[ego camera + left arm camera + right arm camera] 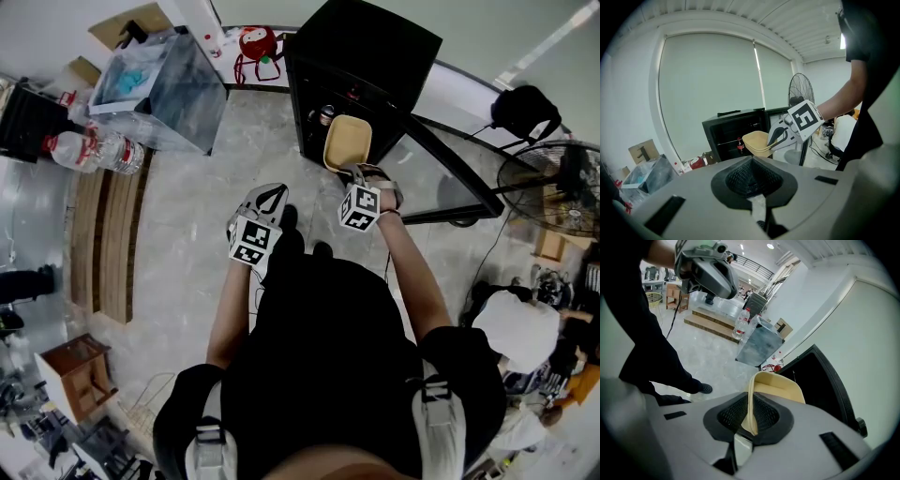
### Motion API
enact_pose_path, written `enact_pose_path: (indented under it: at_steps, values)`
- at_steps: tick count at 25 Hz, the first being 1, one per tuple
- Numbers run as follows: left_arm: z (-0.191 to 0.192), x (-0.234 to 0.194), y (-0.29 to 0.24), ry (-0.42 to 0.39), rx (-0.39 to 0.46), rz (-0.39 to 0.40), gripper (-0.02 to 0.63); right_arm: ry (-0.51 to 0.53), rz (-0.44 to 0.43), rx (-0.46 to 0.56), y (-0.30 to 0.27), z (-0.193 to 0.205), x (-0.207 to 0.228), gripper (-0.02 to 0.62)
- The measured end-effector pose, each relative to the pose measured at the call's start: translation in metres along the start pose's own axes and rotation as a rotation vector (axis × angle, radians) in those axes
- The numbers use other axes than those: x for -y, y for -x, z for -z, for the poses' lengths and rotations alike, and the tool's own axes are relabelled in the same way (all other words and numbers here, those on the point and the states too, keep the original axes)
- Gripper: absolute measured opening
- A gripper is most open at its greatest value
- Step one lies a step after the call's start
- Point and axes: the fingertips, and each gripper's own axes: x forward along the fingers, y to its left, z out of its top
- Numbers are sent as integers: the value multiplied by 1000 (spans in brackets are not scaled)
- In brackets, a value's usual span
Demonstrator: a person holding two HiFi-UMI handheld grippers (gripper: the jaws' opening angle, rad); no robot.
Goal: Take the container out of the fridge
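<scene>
1. The right gripper (749, 422) was clamped on the thin rim of the beige container (347, 142), which hung at the mouth of the open fridge (367, 45).
2. The left gripper (752, 177) pointed toward the fridge, its jaws together with nothing between them.
3. With only one edge pinched, the container would likely tip, so a slow, level pull seemed best.
4. The open door (450, 173) stood on the right, so backing straight out would probably avoid it.

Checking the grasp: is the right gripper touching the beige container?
Touching. The right gripper view shows the right gripper clamped on the beige container at its rim.
</scene>
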Motion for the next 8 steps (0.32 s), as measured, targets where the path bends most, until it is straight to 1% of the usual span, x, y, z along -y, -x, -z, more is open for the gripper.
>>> enact_pose_path:
  at_steps: [8]
  values:
    - [-4, 1, -1, 0, -6, 2, 20, 0, -7, 0, 1, 3, 0, 29]
